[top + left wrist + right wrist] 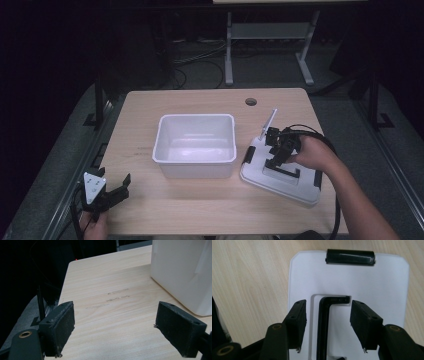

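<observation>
Hovering over the flat white plastic lid on the worktop, the right gripper has half-open, empty fingers straddling the lid's black handle, lengthwise between them; the left gripper rests open, well apart.

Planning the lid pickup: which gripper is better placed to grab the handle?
Right. The right gripper hangs open directly over the flat white plastic lid, jaws straddling its black handle. The left gripper idles open at the table's near-left corner, beyond the white plastic tub.

Dim lab: bare workbench, floor cables.
</observation>
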A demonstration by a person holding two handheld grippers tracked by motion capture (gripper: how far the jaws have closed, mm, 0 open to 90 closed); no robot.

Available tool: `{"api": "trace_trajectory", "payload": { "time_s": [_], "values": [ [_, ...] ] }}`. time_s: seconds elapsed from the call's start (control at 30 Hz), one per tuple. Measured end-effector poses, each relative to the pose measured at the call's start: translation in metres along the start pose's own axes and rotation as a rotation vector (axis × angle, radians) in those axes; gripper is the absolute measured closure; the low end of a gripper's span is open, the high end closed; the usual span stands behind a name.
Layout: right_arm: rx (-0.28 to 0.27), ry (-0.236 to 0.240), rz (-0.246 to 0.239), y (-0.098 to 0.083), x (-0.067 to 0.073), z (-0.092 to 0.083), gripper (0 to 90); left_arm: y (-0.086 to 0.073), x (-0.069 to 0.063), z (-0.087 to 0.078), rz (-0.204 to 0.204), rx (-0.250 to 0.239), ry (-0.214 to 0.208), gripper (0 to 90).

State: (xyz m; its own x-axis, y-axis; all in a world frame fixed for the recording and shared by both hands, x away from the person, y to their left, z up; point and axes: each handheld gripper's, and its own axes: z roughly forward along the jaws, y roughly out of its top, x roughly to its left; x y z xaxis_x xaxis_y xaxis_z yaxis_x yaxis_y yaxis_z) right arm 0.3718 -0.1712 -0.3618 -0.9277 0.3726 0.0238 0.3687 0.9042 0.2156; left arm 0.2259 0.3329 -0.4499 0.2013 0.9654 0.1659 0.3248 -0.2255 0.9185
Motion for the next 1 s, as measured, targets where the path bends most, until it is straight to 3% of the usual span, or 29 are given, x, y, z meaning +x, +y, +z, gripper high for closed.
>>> {"api": "trace_trajectory", "payload": {
  "time_s": [0.37, 1.0],
  "values": [
    [-0.003, 0.012, 0.032, -0.017, -0.002, 0.013, 46.5, 0.000, 0.000, 0.000, 0.000, 0.001, 0.001, 15.0],
    [0.007, 0.012, 0.042, -0.036, -0.001, 0.033, 52.9, 0.000, -0.001, 0.000, -0.001, 0.001, 0.000, 15.0]
  ]
}}
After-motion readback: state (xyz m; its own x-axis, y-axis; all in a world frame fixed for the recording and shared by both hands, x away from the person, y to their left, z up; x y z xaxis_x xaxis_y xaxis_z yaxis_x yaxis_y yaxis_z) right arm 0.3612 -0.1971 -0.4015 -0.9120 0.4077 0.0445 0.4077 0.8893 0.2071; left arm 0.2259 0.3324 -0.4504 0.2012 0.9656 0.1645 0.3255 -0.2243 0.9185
